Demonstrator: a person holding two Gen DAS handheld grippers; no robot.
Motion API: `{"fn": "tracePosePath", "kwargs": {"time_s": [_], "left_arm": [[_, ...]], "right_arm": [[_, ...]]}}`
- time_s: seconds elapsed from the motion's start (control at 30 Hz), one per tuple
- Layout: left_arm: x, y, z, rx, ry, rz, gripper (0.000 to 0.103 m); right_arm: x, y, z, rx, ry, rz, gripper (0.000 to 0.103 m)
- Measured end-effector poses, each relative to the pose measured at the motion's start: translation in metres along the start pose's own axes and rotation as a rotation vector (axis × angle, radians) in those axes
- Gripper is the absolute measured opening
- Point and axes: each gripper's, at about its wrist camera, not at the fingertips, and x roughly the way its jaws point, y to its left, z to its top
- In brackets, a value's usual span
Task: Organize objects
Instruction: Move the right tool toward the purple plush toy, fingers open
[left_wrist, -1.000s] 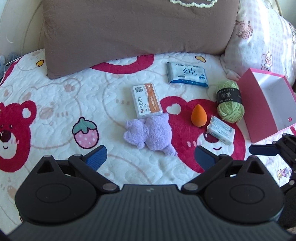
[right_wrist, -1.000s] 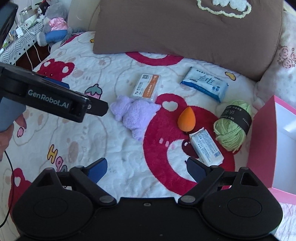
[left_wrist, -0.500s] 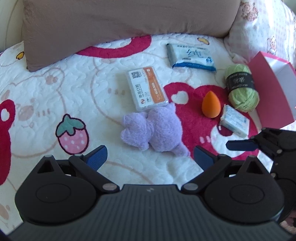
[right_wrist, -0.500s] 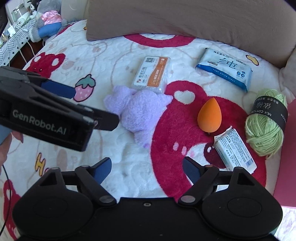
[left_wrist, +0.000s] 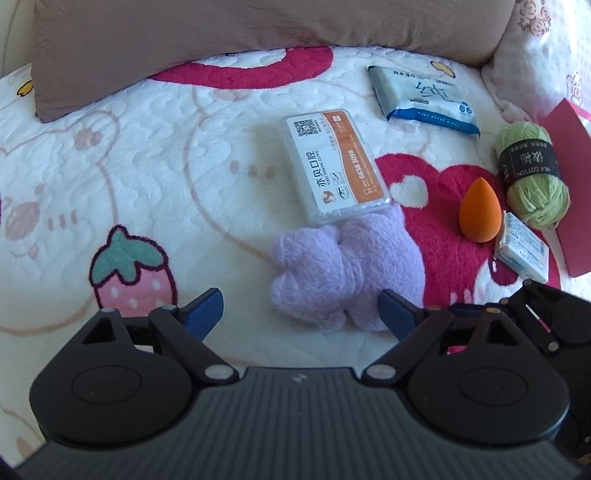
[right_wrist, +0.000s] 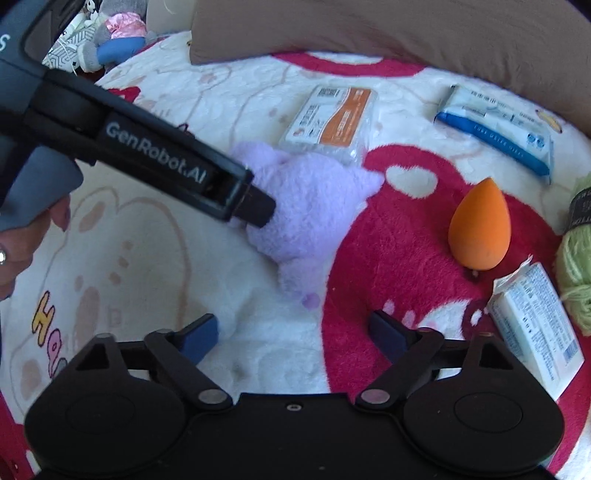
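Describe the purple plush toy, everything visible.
The purple plush toy is pale lilac, fluffy and lumpy, with stubby limbs and a thin tail-like end toward the cameras. It lies flat on the bedspread, half on the white area, half on the red bear print. The orange-and-white packet overlaps its far edge. The left gripper straddles its near side, jaws open and just narrowed; contact is unclear.

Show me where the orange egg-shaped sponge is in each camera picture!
Left wrist view: the orange sponge sits at the right, between the green yarn ball and the purple plush toy.
Right wrist view: the orange sponge sits right of centre, on the red patch of the blanket.
Shared landmark: the purple plush toy, to the sponge's left in both views.
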Motion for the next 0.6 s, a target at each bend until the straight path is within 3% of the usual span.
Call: {"fn": "tracePosePath", "kwargs": {"time_s": [0.17,0.3,0.4,0.53,0.6], "left_arm": [[-0.003,0.002,-0.003,0.009,-0.079,-0.020,0.091],[-0.001,0.007,-0.003,-0.017,-0.086,-0.045,0.091],[-0.003,0.011,-0.003,-0.019,-0.101,-0.061,0.091],[-0.008,0.016,-0.003,-0.014,-0.145,-0.064,0.091],[-0.011,0.016,-0.002,0.010,-0.169,-0.046,0.091]], "right_arm": [[0.002,0.016,-0.012,-0.088,0.026,-0.063,0.103],[-0.004,0.008,-0.013,-0.041,-0.008,-0.032,0.103],[-0.012,0.001,-0.009,0.023,-0.075,-0.027,0.100],[-0.023,0.001,-0.003,0.002,-0.238,-0.069,0.098],[-0.024,-0.001,0.002,0.003,-0.287,-0.047,0.098]]}}
